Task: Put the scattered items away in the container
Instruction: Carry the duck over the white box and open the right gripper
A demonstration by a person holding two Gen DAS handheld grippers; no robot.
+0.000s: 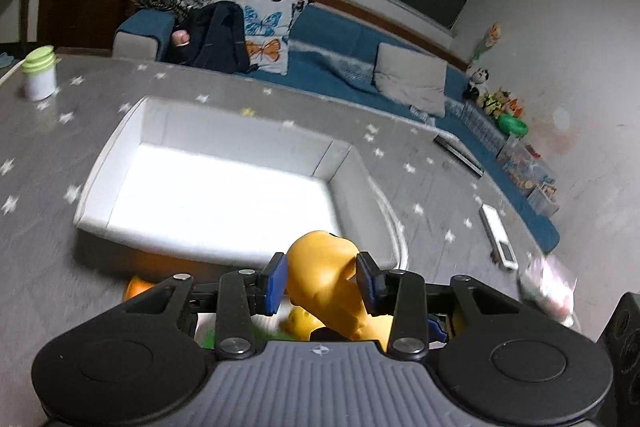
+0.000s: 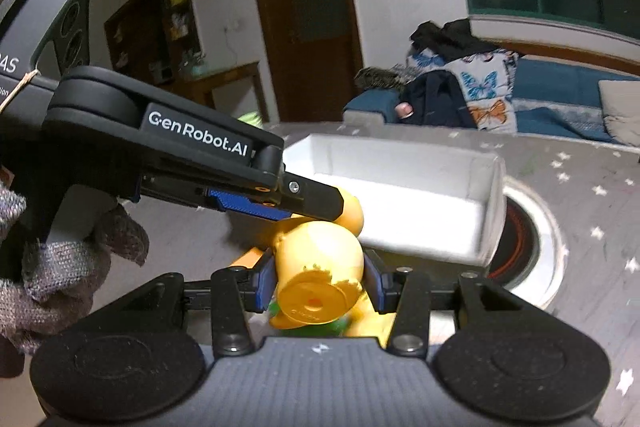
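My left gripper (image 1: 322, 277) is shut on a yellow rubber duck (image 1: 326, 267), held just in front of the near wall of the white box (image 1: 236, 131). My right gripper (image 2: 318, 273) is shut on a second yellow duck (image 2: 320, 259), bottom facing the camera. In the right wrist view the left gripper (image 2: 316, 203) comes in from the left and holds its duck (image 2: 352, 213) right above mine, near the white box (image 2: 400, 151). The box interior looks bare and brightly lit. More yellow toy parts (image 1: 298, 323) lie below the left gripper, partly hidden.
The grey star-patterned tablecloth (image 1: 52, 155) covers the table. A green-lidded white jar (image 1: 39, 73) stands far left. A white remote (image 1: 498, 237) and a pink-white bag (image 1: 550, 287) lie to the right. A blue sofa (image 1: 340, 59) with cushions runs behind. A round ring (image 2: 536, 223) sits under the box.
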